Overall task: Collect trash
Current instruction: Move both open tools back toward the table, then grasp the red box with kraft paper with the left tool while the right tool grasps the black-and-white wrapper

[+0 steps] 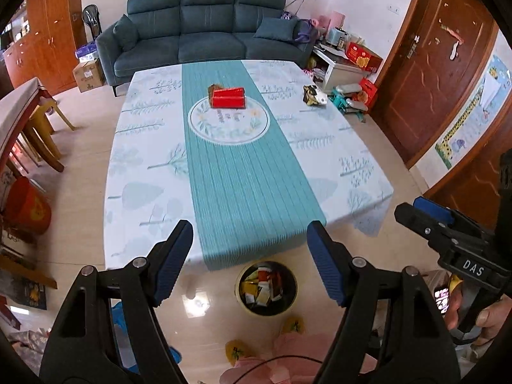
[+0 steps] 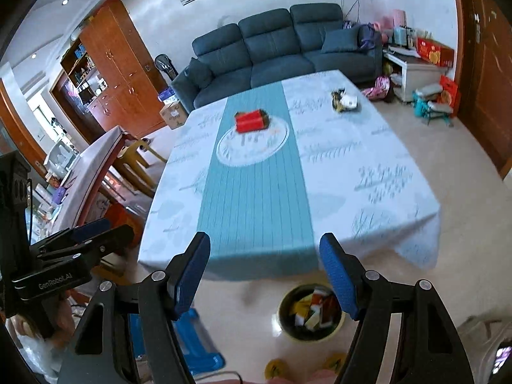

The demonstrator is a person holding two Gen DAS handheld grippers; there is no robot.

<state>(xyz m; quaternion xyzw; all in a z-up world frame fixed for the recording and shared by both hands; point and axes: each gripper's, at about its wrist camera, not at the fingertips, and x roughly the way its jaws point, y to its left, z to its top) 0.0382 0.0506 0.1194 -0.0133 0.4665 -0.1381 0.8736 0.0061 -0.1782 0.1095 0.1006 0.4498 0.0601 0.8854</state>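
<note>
A red box [image 1: 228, 97] lies in the middle of the table [image 1: 153, 147], with a brown scrap behind it; it also shows in the right wrist view [image 2: 251, 121]. A crumpled dark and white wrapper [image 1: 315, 95] lies at the table's far right [image 2: 345, 100]. A round bin [image 1: 267, 287] holding several wrappers stands on the floor below the table's near edge [image 2: 311, 313]. My left gripper [image 1: 249, 262] is open and empty above the floor, over the bin. My right gripper [image 2: 265, 276] is open and empty near the table's front edge.
A blue sofa [image 1: 204, 28] stands behind the table. Wooden cabinets [image 2: 118, 70] and another table with yellow stools [image 1: 35, 121] are at the left. Boxes and a white stand [image 1: 345, 64] are at the right, beside a wooden door [image 1: 438, 64].
</note>
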